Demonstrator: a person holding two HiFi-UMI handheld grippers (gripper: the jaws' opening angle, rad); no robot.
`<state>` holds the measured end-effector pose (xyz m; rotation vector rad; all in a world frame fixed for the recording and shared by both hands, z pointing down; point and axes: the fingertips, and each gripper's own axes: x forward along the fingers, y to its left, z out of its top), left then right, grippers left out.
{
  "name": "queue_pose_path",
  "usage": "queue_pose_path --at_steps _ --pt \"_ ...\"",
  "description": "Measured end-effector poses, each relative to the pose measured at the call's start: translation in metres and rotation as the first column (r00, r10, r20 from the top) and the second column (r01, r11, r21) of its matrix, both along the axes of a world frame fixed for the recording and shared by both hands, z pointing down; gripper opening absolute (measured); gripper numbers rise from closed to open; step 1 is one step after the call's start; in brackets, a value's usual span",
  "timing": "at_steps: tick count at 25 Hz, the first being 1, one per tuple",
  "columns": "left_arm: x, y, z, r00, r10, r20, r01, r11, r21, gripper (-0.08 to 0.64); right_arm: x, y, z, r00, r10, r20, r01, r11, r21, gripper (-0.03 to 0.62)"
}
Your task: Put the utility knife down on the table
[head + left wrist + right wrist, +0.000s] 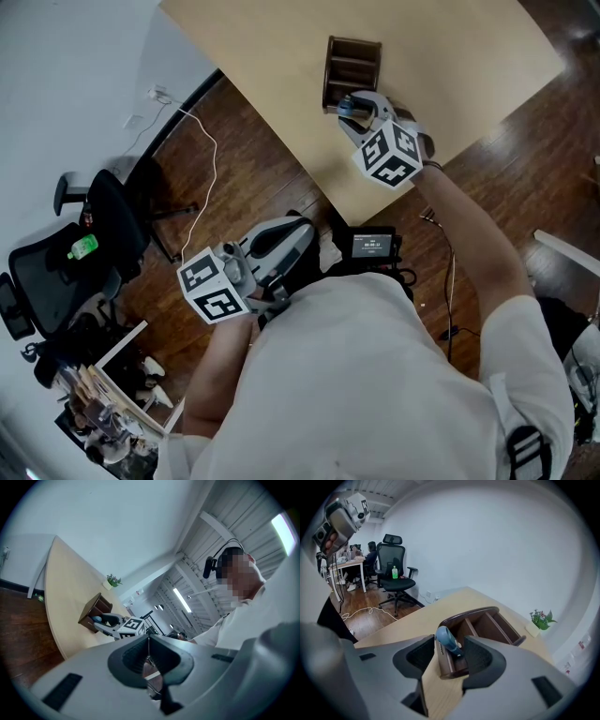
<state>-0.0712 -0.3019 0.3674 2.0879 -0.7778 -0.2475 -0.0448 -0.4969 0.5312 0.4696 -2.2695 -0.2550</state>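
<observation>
The blue-handled utility knife stands tilted in the front compartment of a brown wooden organizer on the light wooden table. My right gripper is open, its jaws to either side of the knife handle with small gaps. From the head view the right gripper reaches to the organizer near the table's edge. My left gripper is held back close to the person's body over the floor, its pads together with nothing in them. In the left gripper view the organizer shows far off.
A black office chair with a green bottle on its seat stands at the left on the wooden floor. A white cable trails from the wall. A small potted plant sits at the table's far edge.
</observation>
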Motion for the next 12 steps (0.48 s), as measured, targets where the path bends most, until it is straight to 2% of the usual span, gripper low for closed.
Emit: queue_pose_path --at_steps 7,12 --pt "0.001 -0.002 0.004 1.0 -0.027 0.0 0.027 1.0 0.001 0.002 0.008 0.005 -0.005 1.0 0.003 0.024 -0.003 1.0 -0.004 0.178" --pt "0.001 -0.001 0.001 1.0 -0.011 -0.002 0.011 1.0 0.02 0.002 0.016 0.012 -0.013 0.999 0.036 0.023 -0.036 0.999 0.003 0.178"
